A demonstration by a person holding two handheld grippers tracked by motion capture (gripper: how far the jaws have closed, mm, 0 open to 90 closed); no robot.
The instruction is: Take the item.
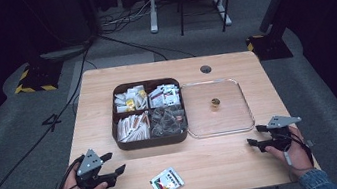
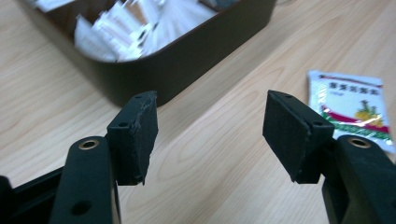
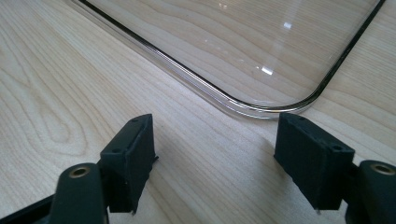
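A dark four-compartment box of white sachets and dark tea bags stands mid-table; its wall fills the top of the left gripper view. A clear lid with a small brass knob lies right of it, and its rounded corner lies just ahead of my right gripper. One white sachet with red and green print rests near the front edge, and in the left gripper view that sachet lies just past the right jaw. My left gripper is open and empty at front left. My right gripper is open and empty at front right.
The wooden table has a cable hole at the back. Cables, a yellow-striped stand base and desk legs stand on the grey floor beyond.
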